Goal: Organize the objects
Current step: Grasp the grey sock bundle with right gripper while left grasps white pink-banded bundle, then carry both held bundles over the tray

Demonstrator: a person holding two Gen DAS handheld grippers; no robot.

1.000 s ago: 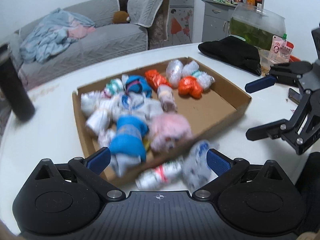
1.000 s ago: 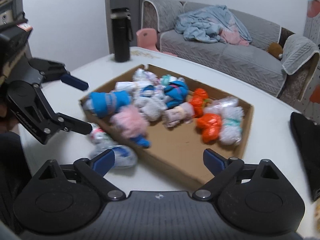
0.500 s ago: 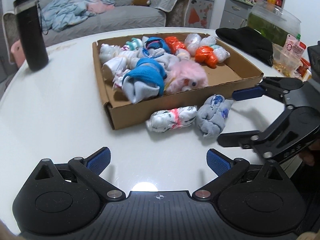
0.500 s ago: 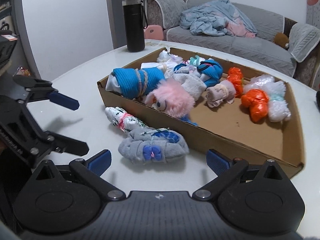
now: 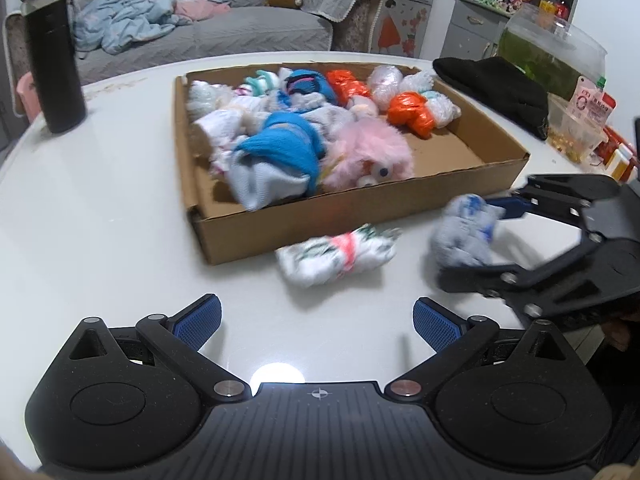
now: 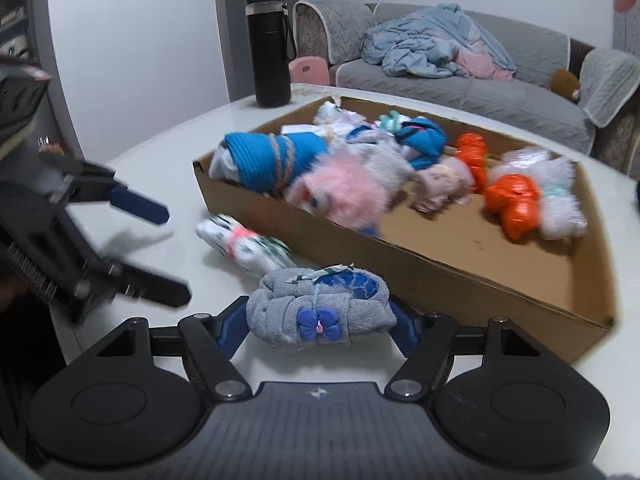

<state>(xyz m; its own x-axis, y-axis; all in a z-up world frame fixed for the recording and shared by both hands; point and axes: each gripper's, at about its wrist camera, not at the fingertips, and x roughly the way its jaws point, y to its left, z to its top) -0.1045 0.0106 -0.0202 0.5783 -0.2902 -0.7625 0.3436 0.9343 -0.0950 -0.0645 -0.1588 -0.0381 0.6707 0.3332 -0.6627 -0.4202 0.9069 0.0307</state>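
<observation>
A shallow cardboard box (image 5: 360, 220) (image 6: 440, 276) on the white table holds several rolled sock bundles in blue, pink, orange and white. Two bundles lie outside it along its near wall. My right gripper (image 6: 318, 322) (image 5: 464, 240) is shut on the grey sock bundle with a blue bow (image 6: 318, 308) (image 5: 464, 236). The white bundle with a pink band (image 5: 338, 252) (image 6: 240, 242) lies on the table beside it. My left gripper (image 5: 316, 322) (image 6: 168, 252) is open and empty, a little short of the white bundle.
A black bottle (image 5: 54, 56) (image 6: 272, 50) stands on the table left of the box. A black cloth (image 5: 492, 84), a clear tank (image 5: 548, 52) and small containers (image 5: 576, 132) sit at the right. A grey sofa (image 6: 460, 76) is behind the table.
My right gripper moved forward onto the grey bundle and closed on it. My left gripper came closer to the white bundle and the box.
</observation>
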